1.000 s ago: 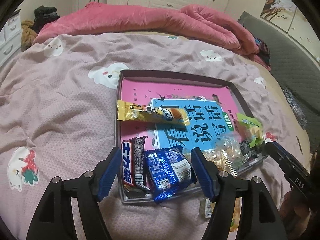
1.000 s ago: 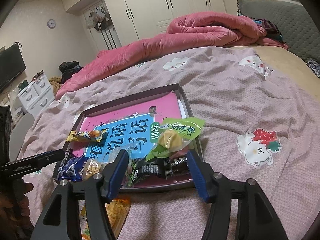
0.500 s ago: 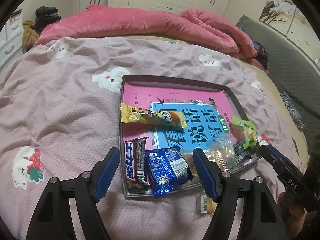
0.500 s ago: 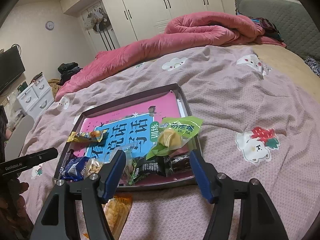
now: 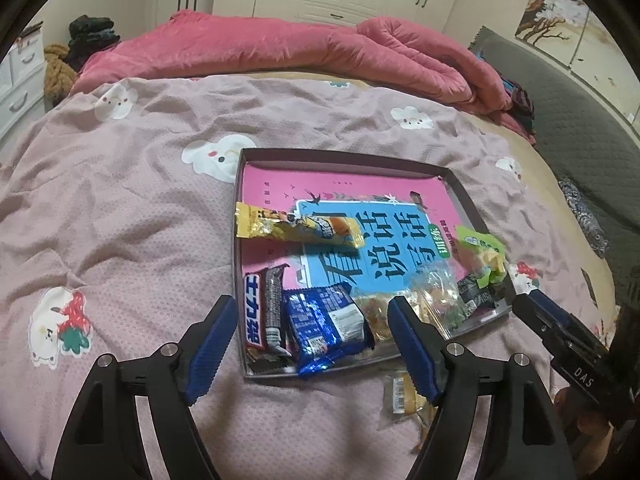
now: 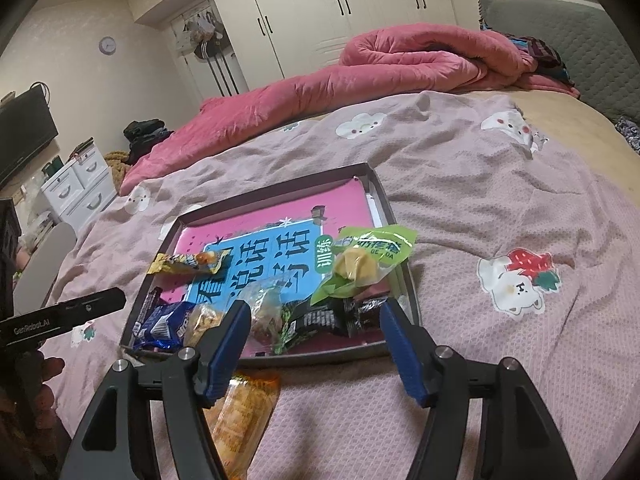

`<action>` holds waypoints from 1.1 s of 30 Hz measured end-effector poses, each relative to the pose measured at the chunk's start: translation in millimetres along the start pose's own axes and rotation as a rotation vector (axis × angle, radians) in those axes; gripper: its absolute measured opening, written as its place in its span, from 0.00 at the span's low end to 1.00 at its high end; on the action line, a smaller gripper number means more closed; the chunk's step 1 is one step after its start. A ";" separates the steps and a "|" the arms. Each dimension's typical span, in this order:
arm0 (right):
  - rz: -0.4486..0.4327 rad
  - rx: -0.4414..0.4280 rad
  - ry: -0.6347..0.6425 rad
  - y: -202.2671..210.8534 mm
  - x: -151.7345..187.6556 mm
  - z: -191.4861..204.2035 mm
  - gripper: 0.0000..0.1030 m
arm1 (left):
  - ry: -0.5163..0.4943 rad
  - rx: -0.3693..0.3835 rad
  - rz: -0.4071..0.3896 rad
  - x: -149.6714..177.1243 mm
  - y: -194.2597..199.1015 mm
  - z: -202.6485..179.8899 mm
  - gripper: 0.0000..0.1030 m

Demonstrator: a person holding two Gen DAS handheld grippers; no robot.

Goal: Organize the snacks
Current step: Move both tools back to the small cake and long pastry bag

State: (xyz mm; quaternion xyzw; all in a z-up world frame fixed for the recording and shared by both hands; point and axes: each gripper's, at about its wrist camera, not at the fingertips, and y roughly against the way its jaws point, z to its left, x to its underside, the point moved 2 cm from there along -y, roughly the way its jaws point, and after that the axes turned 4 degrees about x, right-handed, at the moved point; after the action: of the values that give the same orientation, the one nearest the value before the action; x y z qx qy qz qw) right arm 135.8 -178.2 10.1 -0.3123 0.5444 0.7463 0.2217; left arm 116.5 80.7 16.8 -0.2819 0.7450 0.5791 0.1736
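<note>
While both grippers hang wide open and empty over the pink bedspread [image 5: 132, 208], the shallow dark tray [image 5: 336, 156] lies just ahead of their fingers, lined with a pink-and-blue book cover [image 5: 392, 248] and crowded along its near edge with snacks. Beyond the left gripper [image 5: 308, 344], a black-and-white chocolate bar [image 5: 266, 308] and a blue foil packet [image 5: 326, 328] sit between the spread fingertips, the packet's corner overhanging the tray's near wall; a yellow stick pack [image 5: 296, 230] lies farther ahead. Ahead of the right gripper [image 6: 316, 340], a green wrapper [image 6: 368, 260] rests across the tray's right rim above dark sachets [image 6: 332, 320], with a clear bag of sweets [image 6: 264, 312] at the left fingertip.

One orange packet [image 6: 244, 412] lies outside the tray on the bedspread, under the right gripper's left finger [image 6: 224, 344], and appears to be the piece not yet stowed.

The risks, by judgement: the soft, rumpled bedding could let the light tray tip or slide if a finger presses its near wall; a closing grip may catch fabric along with the slick orange packet; and crinkly wrappers perched on the rim, the green one especially, could be knocked off by a sweeping finger.
</note>
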 end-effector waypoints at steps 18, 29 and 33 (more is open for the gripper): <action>0.045 -0.016 0.052 11.5 22.5 19.7 0.73 | -0.044 0.010 0.032 19.0 5.2 -20.3 0.78; 0.152 -0.071 0.085 6.7 51.6 43.1 0.77 | -0.071 0.017 0.056 29.8 7.3 -27.9 0.78; 0.170 -0.081 0.110 5.4 56.0 50.4 0.78 | -0.080 0.022 0.066 35.4 7.6 -30.5 0.78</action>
State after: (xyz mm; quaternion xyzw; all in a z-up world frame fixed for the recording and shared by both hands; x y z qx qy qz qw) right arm 81.3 -132.4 -15.3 -0.3144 0.5499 0.7653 0.1145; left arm 86.2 45.0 10.1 -0.2319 0.7527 0.5871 0.1868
